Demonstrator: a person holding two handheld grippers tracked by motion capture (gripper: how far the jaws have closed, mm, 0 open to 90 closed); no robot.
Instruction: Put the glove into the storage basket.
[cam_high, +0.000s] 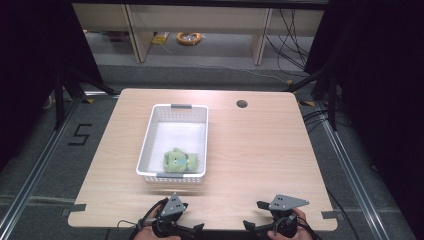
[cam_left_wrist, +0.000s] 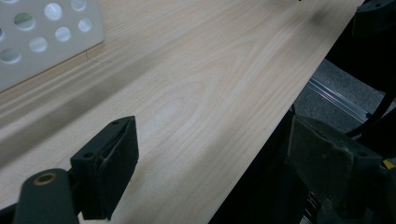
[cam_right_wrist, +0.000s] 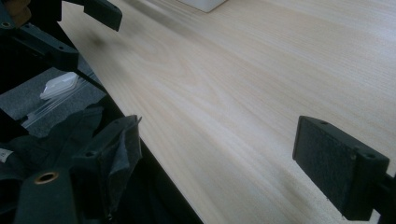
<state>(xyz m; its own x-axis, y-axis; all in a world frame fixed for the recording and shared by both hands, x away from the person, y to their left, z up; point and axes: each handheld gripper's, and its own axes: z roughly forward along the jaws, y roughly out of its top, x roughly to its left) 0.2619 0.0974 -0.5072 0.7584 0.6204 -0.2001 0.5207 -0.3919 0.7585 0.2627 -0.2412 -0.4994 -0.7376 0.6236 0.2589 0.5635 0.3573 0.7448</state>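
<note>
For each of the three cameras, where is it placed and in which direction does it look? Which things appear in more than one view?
High view: above the person's side, looking forward and down on the wooden table; both hands show at the bottom, left gripper and right gripper.
Left gripper view: on the left gripper, looking across the near table edge; open jaws show.
Right gripper view: on the right gripper, looking along the tabletop; open jaws show.
Shared: the white basket corner and the tabletop.

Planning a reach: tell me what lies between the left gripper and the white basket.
Bare wood. In the high view, only light tabletop separates the left gripper from the white basket's near wall; the left gripper view shows the same.
</note>
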